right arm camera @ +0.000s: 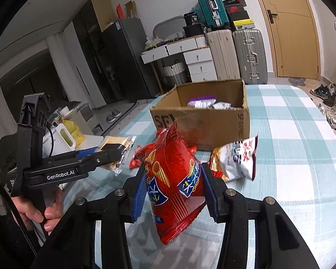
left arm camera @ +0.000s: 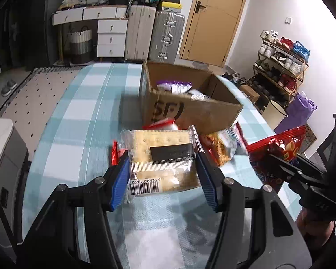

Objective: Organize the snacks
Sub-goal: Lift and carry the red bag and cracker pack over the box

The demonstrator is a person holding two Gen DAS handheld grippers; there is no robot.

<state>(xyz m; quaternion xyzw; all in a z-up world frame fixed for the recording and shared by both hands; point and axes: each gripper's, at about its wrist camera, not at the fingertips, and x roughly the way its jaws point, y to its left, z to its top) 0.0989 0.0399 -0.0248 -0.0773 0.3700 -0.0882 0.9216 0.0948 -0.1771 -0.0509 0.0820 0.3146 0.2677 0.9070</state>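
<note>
It was a home, a lived-in room: suitcases (left arm camera: pixel 154 33) stood by a wooden door (left arm camera: pixel 215 18), a shoe rack (left arm camera: pixel 282 67) was full, and slippers (left arm camera: pixel 8 87) lay on the floor near white drawers (left arm camera: pixel 112 38).

Pale blue-and-white checked cloth covers the table (right arm camera: pixel 291 134). Brown cardboard box (right arm camera: pixel 203 121) at centre; glossy red snack bag (right arm camera: pixel 174 179) below it; blue-padded fingers (right arm camera: pixel 139 192).

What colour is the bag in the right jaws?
Red bag with a blue label; clearest in the right wrist view.
</note>
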